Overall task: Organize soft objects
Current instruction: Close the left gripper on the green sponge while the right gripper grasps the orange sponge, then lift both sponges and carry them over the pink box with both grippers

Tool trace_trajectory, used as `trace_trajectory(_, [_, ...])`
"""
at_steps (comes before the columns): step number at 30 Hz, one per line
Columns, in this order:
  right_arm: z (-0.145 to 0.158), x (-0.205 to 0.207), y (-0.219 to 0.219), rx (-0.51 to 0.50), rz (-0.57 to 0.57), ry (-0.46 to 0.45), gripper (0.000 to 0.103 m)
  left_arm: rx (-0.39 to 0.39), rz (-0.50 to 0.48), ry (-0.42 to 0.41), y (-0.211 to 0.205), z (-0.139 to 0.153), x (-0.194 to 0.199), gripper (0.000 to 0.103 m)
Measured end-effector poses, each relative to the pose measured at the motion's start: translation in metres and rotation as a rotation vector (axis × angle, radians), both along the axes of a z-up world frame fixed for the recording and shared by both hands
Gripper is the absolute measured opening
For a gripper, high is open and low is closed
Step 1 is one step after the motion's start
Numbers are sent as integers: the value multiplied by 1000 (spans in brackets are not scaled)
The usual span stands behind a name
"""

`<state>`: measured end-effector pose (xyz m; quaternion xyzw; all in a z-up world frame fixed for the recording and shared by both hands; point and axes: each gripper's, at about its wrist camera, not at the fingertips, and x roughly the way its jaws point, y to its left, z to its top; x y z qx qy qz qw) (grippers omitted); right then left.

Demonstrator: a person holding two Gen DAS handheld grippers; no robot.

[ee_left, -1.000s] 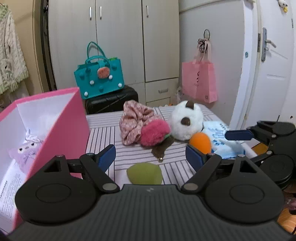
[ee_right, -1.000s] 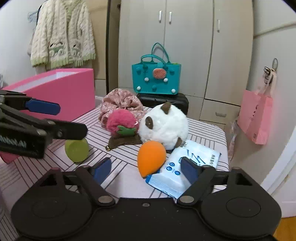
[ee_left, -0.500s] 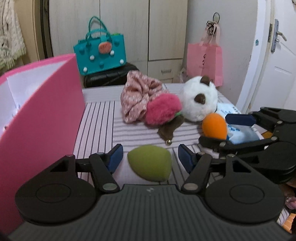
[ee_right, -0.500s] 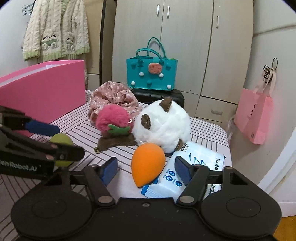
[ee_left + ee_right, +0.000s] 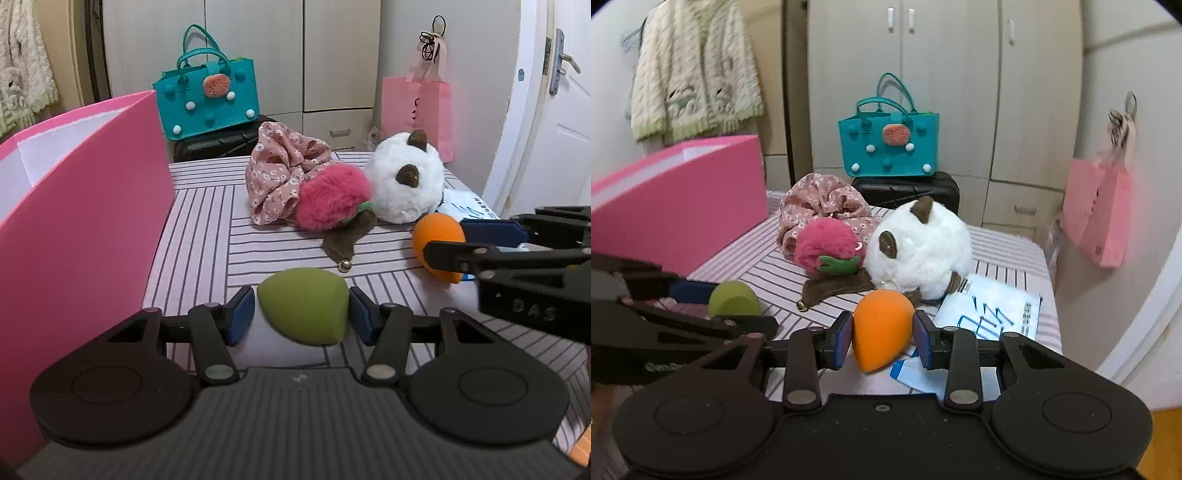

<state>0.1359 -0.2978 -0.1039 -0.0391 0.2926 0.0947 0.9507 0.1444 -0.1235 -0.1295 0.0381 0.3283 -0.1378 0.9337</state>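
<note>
Tabletop: green sponge (image 5: 303, 309) between left claw (image 5: 302, 314) pads.

Mostly soft, matt stuff on a striped cloth

The green teardrop foam sponge (image 5: 303, 309) and the orange teardrop foam sponge (image 5: 881, 327) looked smooth and matt, the white round plush toy (image 5: 923, 251) and the pink furry pompom strawberry (image 5: 332, 201) were fluffy, the floral pink fabric scrunchie (image 5: 280, 170) was crinkly cloth, the blue-white wipes packet (image 5: 990, 314) was glossy plastic, and the pink cardboard box (image 5: 81, 206) was smooth and matt.
</note>
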Motion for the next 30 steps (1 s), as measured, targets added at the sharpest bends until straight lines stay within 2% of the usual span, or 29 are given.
trace_trajectory(8, [3, -9, -3, 111, -34, 10, 40, -34, 11, -2, 4, 1, 0, 46])
trace_trajectory(17, [7, -22, -6, 157, -52, 3, 40, -69, -25, 0, 8, 7, -6, 45])
trace_trajectory(21, [10, -31, -3, 138, -41, 2, 40, -64, -62, 64, 9, 12, -11, 45])
trace_trajectory(24, [10, -36, -4, 144, -35, 12, 40, -97, -91, 116, 14, 16, -16, 45])
trace_trajectory(27, [11, -41, -7, 174, -11, 25, 40, -130, -123, 134, 17, 20, -24, 45])
trace_trajectory(30, [14, -50, -5, 161, 6, 13, 40, -162, -164, 169, 19, 20, -29, 45])
